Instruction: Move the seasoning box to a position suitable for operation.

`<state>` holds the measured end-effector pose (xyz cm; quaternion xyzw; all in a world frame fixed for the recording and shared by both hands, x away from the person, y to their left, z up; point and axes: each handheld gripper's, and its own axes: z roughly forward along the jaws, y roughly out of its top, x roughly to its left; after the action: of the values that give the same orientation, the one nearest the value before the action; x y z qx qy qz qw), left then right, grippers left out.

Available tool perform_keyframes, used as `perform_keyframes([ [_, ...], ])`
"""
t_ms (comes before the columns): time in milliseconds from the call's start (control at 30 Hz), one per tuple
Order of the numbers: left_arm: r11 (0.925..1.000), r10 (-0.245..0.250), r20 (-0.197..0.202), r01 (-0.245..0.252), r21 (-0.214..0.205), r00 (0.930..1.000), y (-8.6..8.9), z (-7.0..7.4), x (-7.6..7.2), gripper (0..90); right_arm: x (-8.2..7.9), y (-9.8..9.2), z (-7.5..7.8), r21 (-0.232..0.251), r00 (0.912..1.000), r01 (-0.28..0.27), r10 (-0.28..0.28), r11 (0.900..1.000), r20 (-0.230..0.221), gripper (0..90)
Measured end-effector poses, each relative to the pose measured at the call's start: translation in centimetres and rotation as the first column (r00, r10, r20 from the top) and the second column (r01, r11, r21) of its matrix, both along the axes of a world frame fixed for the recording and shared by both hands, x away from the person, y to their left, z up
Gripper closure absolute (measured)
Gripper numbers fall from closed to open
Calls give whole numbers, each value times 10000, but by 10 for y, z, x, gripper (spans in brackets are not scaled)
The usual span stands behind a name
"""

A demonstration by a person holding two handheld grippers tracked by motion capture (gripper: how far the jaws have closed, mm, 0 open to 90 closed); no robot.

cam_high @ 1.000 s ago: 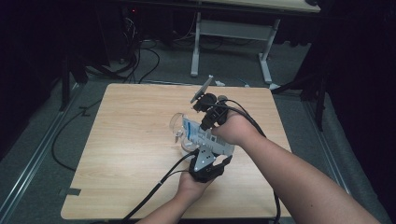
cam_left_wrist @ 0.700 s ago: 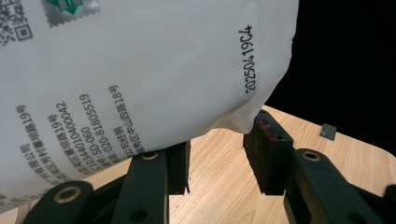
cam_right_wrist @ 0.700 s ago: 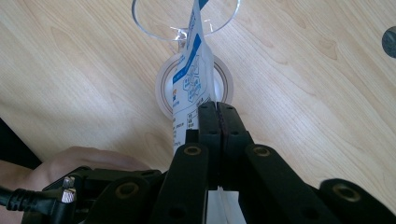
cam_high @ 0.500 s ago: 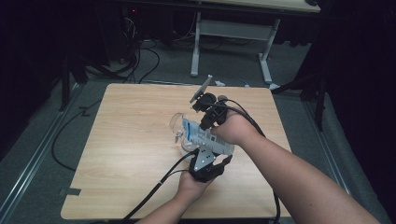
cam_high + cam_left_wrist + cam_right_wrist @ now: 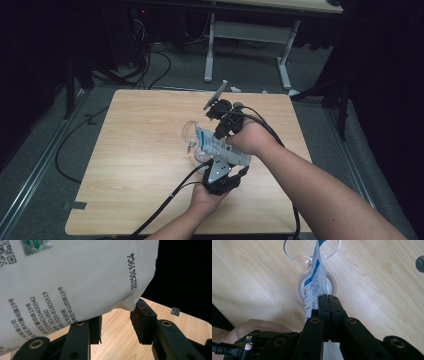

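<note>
In the high view, a white and blue pouch (image 5: 206, 142) is held above the middle of the wooden worktop (image 5: 135, 175), just over a clear glass (image 5: 192, 137) that stands there. The pouch's long axis is seen running from the near right, where both grippers meet it, down and away to the far left, so that its lower end points toward the mouth of the glass. The right gripper (image 5: 223, 134) is brought in from the right and is set on the pouch's upper edge; the left gripper (image 5: 212, 159) is placed just below it, from the near side.

In the left gripper view, the printed back of the pouch (image 5: 75, 282) is seen filling the upper left, tilted across the frame. Its lower corner is laid against the right finger (image 5: 142, 322), while the left finger (image 5: 96, 328) lies under the pouch's edge. The fingers are spread, with worktop visible between them; whether the pouch is actually pinched cannot be told.

In the right gripper view, the pouch (image 5: 313, 288) is seen edge-on, pointing straight away into the rim of the glass (image 5: 294, 257). The right gripper's fingers (image 5: 323, 307) are clenched flat on the pouch's near edge.
</note>
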<state>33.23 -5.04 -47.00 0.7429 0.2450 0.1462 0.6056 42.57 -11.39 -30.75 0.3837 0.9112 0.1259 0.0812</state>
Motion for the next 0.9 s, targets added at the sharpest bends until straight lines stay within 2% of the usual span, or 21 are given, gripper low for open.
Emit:
perform_keyframes([
  [33,10000,3,-2,-3,-6,10000,0,0,0,627,1,-1,0,-7,9997,-229,229,9997,87,900],
  [67,10000,3,-2,-3,-8,10000,0,0,0,627,1,0,0,-3,9999,-135,135,9999,47,900],
  [167,10000,7,-4,-7,-2,10000,0,0,0,627,2,-1,0,-24,9995,-296,297,9996,114,900],
  [233,10000,8,7,-8,5,10000,0,0,0,627,1,-1,0,0,9998,-186,186,9998,80,900],
  [900,9999,64,6,-64,-142,10000,0,1,0,627,2,2,-1,-7,9992,-362,362,9993,176,900],
])
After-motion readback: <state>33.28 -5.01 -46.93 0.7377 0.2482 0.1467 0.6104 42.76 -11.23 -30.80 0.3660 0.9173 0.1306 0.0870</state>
